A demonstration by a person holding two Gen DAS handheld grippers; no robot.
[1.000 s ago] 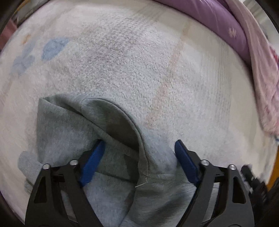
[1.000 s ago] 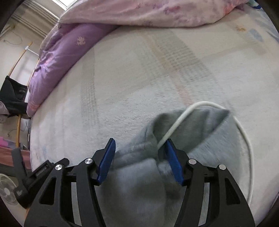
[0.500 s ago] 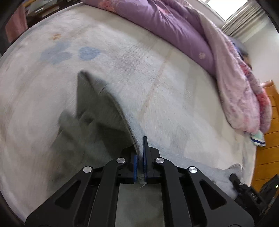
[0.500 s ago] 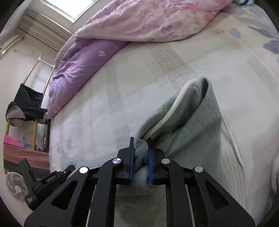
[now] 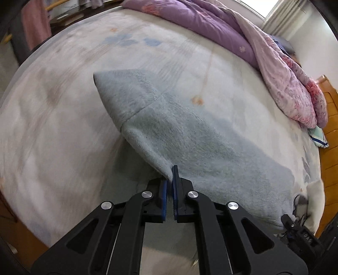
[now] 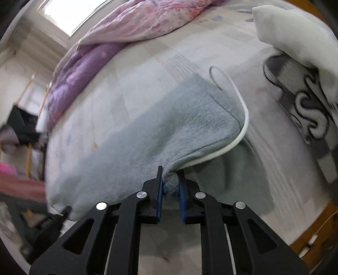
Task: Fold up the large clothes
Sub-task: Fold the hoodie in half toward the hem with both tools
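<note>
A large grey fleece garment (image 5: 190, 131) is held lifted above a pale bedspread (image 5: 63, 118), stretched between two grippers. The left gripper (image 5: 169, 179) is clamped on a thin edge near a seam; the right gripper (image 6: 170, 179) is pinched on a bunched fold beside a white drawstring (image 6: 243, 118). A purple quilt (image 5: 211, 23) lies at the far side. The fabric appears soft, thick and limp, probably sagging between holds, so edges or corners seem the best places to be gripped.

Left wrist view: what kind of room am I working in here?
Most likely a bedroom: the grey garment is spread over a pale bed sheet, a purple quilt is bunched along the far side, and a window lights it.
</note>
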